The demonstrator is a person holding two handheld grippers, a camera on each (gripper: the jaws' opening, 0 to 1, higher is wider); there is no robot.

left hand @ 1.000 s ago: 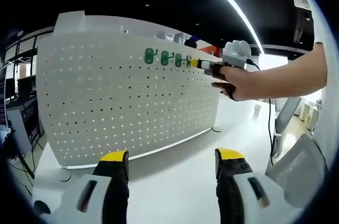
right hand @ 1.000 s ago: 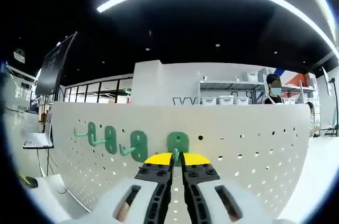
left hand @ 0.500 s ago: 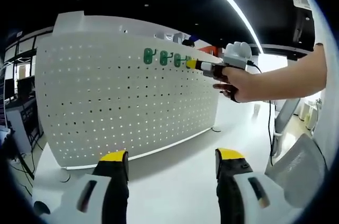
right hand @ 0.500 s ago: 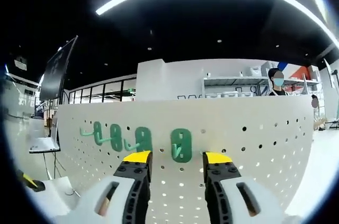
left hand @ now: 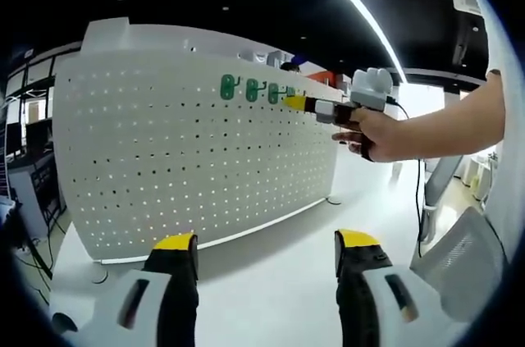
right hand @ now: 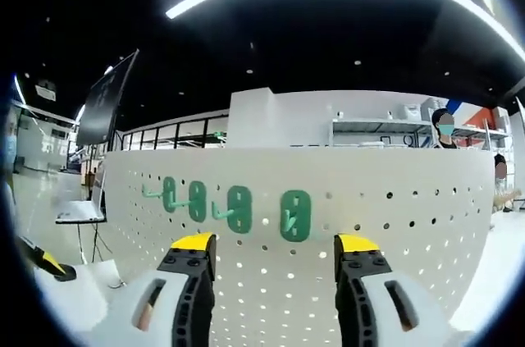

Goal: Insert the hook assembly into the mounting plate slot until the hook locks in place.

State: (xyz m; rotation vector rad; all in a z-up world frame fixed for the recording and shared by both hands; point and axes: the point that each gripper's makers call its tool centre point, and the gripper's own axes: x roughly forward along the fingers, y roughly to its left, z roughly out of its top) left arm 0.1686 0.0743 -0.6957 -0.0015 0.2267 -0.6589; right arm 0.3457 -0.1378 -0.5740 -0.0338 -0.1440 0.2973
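Note:
A white pegboard (left hand: 189, 158) stands upright on a white table. Along its top row hang several green hooks. In the right gripper view the nearest green hook (right hand: 295, 215) sits flat on the pegboard (right hand: 410, 224), straight ahead between my jaws. My right gripper (right hand: 275, 243) is open and holds nothing, a short way back from that hook. In the left gripper view a hand holds the right gripper (left hand: 295, 102) up at the hook row (left hand: 251, 90). My left gripper (left hand: 267, 240) is open and empty, low in front of the board.
The white table (left hand: 271, 281) runs in front of the board. A grey chair (left hand: 463, 257) stands at the right. A dark monitor (right hand: 107, 101) is left of the board. Behind it are shelves and a person (right hand: 444, 127).
My right gripper was shut on the green hook at the board. It has opened, left the hook hanging there and drawn back a little. The left gripper has stayed put.

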